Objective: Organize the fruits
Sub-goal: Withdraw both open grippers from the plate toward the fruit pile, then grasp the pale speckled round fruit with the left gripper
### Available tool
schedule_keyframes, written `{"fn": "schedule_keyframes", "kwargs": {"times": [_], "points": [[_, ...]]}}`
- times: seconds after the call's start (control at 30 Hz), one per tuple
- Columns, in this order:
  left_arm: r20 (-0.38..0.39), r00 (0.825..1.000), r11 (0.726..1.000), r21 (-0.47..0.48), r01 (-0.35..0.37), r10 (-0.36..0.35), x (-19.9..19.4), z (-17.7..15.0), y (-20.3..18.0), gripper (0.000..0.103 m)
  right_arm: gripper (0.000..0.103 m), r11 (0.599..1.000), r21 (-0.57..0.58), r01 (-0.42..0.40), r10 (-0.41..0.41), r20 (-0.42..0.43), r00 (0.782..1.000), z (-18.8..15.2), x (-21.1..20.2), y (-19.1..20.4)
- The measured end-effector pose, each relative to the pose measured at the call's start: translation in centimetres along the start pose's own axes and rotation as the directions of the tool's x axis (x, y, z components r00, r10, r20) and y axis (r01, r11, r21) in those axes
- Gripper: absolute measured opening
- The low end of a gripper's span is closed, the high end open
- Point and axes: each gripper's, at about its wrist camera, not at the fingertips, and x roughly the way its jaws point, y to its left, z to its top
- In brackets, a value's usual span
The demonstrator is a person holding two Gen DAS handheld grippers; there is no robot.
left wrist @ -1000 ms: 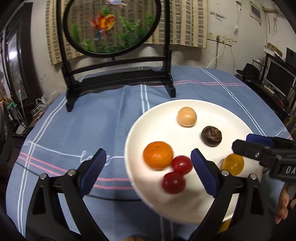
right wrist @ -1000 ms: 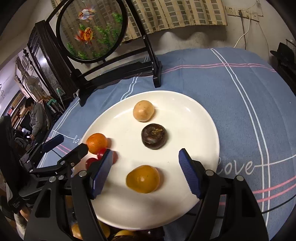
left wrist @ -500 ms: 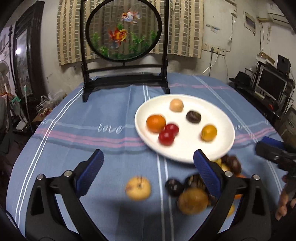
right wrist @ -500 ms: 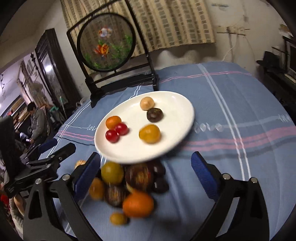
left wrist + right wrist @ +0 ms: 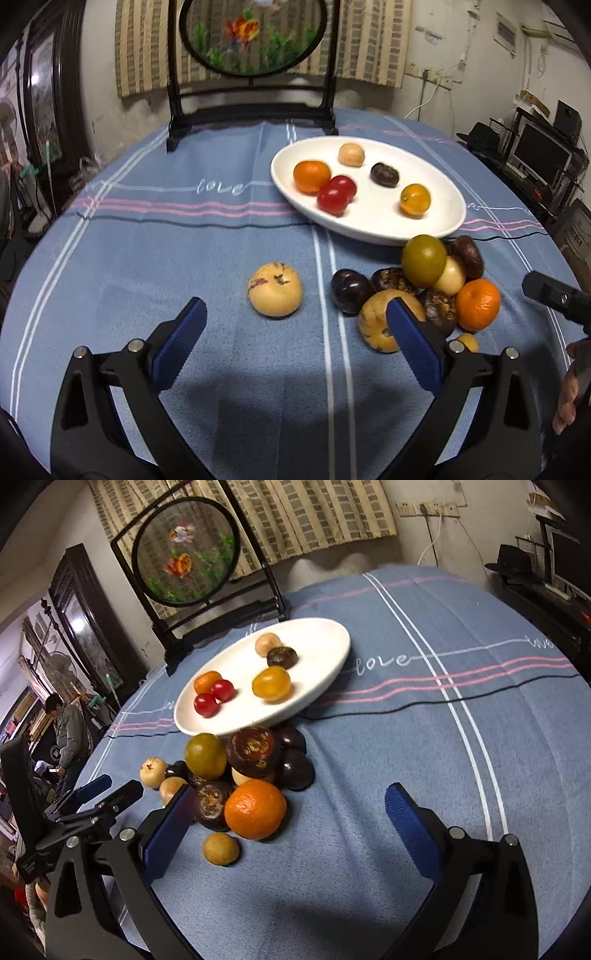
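Observation:
A white oval plate (image 5: 439, 225) (image 5: 325, 657) on the blue tablecloth holds several fruits: an orange (image 5: 311, 176), two red ones (image 5: 332, 200), a tan one, a dark one and a yellow-orange one (image 5: 415, 198). In front of it lies a pile of loose fruits (image 5: 424, 288) (image 5: 243, 771), with an orange (image 5: 255, 808) in front. A pale yellow fruit (image 5: 274, 294) lies alone to the left. My left gripper (image 5: 295, 350) is open and empty, just short of that fruit. My right gripper (image 5: 291, 834) is open and empty, close to the pile.
A round fish-painted screen on a black stand (image 5: 255, 110) (image 5: 207, 602) stands behind the plate. A small tan fruit (image 5: 221, 848) lies nearest the right gripper. A person (image 5: 68, 734) stands left of the table. Shelves with monitors (image 5: 535, 155) are on the right.
Both grippers have drawn back from over the plate toward the near side of the table. The pile of loose fruits has come into view in front of them.

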Motion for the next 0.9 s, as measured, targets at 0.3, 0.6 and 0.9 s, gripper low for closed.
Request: {"fn": "schedule_keyframes", "kwargs": {"times": [0.3, 0.6, 0.9], "points": [[-0.021, 0.995, 0.994, -0.037, -0.102, 0.101, 2.0, 0.9, 1.6, 0.099, 0.102, 1.000, -0.001, -0.020, 0.020, -0.006, 1.000, -0.1, -0.2, 0.1], [-0.044, 0.994, 0.995, -0.014, -0.096, 0.096, 3.2, 1.1, 1.4, 0.091, 0.102, 1.000, 0.008, -0.022, 0.022, -0.020, 1.000, -0.1, 0.2, 0.1], [-0.123, 0.992, 1.000, 0.001, -0.031, 0.031, 5.2, 1.0, 1.1, 0.041, 0.102, 1.000, 0.009, -0.023, 0.023, -0.020, 1.000, -0.1, 0.2, 0.0]]}}
